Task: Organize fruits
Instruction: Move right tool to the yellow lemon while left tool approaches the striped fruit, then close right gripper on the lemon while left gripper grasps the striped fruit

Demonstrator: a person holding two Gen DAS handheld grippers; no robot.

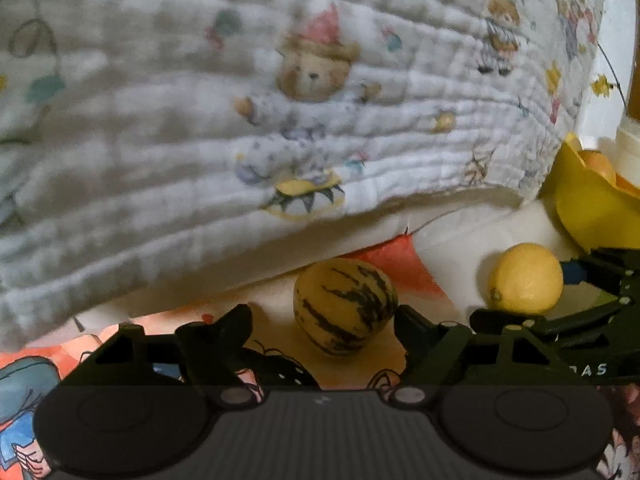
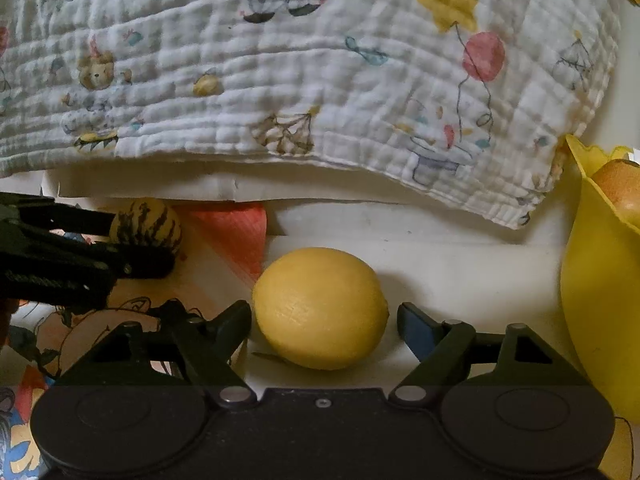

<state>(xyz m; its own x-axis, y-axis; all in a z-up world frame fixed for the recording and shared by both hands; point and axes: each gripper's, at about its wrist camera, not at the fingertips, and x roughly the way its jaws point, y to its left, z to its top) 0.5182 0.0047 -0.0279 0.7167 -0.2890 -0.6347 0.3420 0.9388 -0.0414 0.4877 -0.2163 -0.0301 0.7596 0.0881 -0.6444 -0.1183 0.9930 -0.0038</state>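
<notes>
1. My left gripper straddles the striped fruit, jaws apart, close under the quilt's edge.
2. My right gripper brackets the lemon, not clamped; the yellow bowl crowds the right.

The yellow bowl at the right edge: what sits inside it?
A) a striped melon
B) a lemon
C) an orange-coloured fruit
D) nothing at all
C: an orange-coloured fruit shows above the rim of the yellow bowl, while the lemon and the striped fruit lie outside it.
</notes>
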